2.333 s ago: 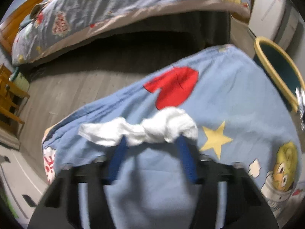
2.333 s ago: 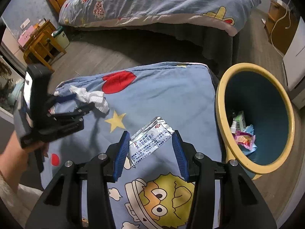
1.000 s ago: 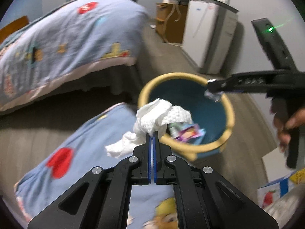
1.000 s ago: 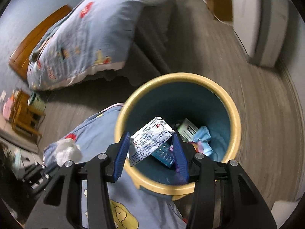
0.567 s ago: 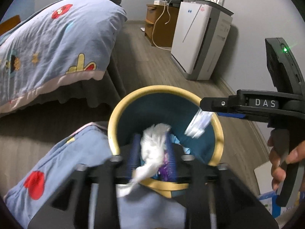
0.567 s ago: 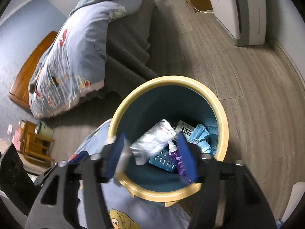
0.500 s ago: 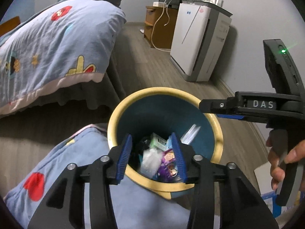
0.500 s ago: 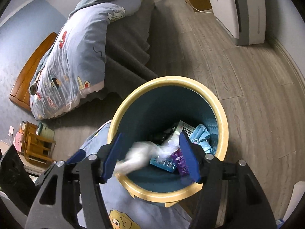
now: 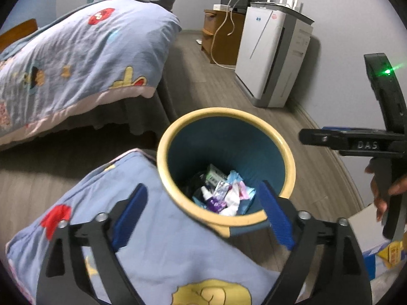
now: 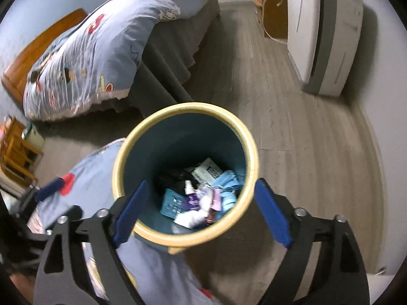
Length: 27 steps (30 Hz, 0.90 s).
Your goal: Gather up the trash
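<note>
Both the left gripper (image 9: 203,211) and right gripper (image 10: 201,208) gape wide and empty at frame centre, straddling the yellow-rimmed waste bin (image 9: 290,157) with trash (image 9: 223,193) lying inside.

**Materials and finishes seen**

A smooth, matt plastic look is shown by the bin (image 9: 226,124), cream at the rim and teal inside. Crumpled paper and glossy foil wrappers (image 10: 201,203) are seen at its bottom. Soft printed cloth covers the cushion (image 9: 157,241) at lower left. The floor (image 10: 292,127) is pale wood-grain plank. Matt black plastic frames with blue pads (image 9: 276,216) are seen below.
</note>
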Tool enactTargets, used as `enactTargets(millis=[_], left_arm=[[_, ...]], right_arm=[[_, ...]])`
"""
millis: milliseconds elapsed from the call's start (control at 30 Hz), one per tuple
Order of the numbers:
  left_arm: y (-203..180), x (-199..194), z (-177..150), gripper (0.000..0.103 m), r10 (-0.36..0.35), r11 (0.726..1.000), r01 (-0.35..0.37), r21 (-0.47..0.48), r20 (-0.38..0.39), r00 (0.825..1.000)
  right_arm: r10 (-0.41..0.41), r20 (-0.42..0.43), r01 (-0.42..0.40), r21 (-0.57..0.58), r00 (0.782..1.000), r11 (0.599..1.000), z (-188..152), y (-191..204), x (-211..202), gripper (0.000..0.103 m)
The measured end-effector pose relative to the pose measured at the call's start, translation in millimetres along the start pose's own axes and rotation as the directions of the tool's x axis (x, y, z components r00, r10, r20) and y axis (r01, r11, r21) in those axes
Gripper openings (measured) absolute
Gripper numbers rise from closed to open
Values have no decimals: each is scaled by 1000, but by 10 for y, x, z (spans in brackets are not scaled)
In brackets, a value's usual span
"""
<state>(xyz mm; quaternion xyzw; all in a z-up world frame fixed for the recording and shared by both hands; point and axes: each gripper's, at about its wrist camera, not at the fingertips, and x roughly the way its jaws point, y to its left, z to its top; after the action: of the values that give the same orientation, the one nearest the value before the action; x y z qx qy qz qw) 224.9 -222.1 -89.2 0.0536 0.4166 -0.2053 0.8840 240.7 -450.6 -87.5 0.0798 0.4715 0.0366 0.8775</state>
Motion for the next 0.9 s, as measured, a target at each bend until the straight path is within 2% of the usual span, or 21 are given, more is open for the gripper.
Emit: enactTargets(millis=[100, 267, 433, 633, 900], left_arm=[[-16, -74, -81, 94, 43, 999, -43, 14, -10, 999], [-20, -175, -146, 96, 87, 996, -86, 7, -13, 996], [-69, -208, -156, 97, 92, 996, -92, 15, -5, 996], [-138, -167, -192, 97, 112, 993, -112, 47, -6, 994], [-153, -161, -186, 97, 114, 992, -114, 59, 2, 993]], right_arm=[[-8, 7, 9, -46, 1000, 999, -39, -5, -91, 97], [-34, 12, 36, -159, 999, 987, -109, 127, -148, 97], [-62, 10, 62, -278, 998, 959, -198, 284, -138, 97], [-58, 16, 61, -316, 998, 947, -226, 348, -148, 97], [-71, 12, 71, -299, 997, 952, -216, 317, -131, 97]])
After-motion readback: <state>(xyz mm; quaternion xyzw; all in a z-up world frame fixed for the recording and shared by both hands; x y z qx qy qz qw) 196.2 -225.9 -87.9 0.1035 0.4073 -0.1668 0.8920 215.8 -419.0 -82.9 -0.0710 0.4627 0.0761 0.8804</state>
